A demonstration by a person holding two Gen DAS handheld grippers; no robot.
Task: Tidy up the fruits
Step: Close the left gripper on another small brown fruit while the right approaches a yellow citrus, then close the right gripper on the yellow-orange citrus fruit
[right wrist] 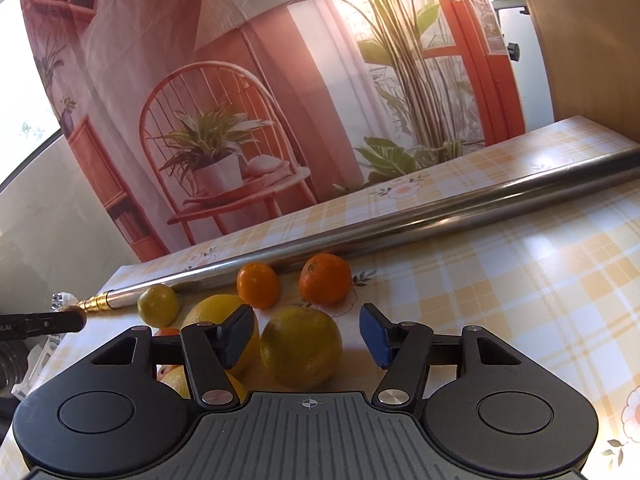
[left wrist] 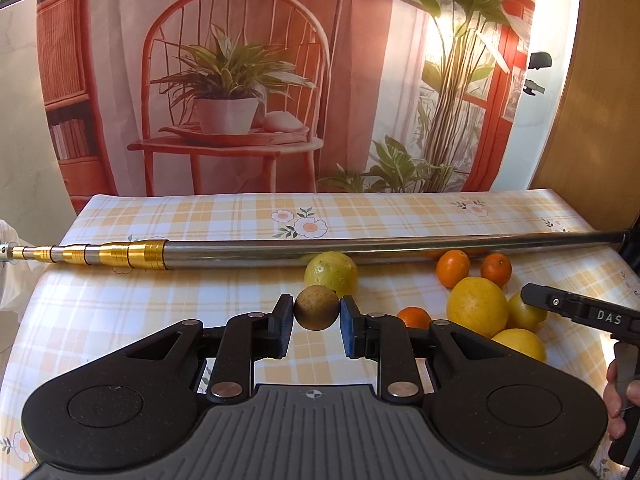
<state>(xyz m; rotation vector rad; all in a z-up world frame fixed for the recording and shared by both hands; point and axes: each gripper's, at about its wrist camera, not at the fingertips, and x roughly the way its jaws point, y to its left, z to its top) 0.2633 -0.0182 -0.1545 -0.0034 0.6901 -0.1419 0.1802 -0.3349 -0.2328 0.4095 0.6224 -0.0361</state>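
Observation:
In the left wrist view my left gripper [left wrist: 316, 312] is shut on a small round brown fruit [left wrist: 316, 307], held just above the checked tablecloth [left wrist: 200, 296]. A yellow-green fruit [left wrist: 331, 274] lies right behind it. To the right sits a cluster: two oranges [left wrist: 453, 268] near the pole, a small orange [left wrist: 414, 317] and several yellow fruits [left wrist: 478, 307]. My right gripper [right wrist: 306, 334] stands open, its fingers [right wrist: 240, 332] on either side of a big yellow-green fruit [right wrist: 302, 346] without touching it. Two oranges [right wrist: 326, 279] lie beyond it.
A long steel telescopic pole [left wrist: 360, 248] with a gold end lies across the table behind the fruit. A printed backdrop [left wrist: 240, 80] hangs at the table's far edge. A wooden panel [left wrist: 592, 120] stands at the right. A person's hand [left wrist: 618, 396] holds the right gripper.

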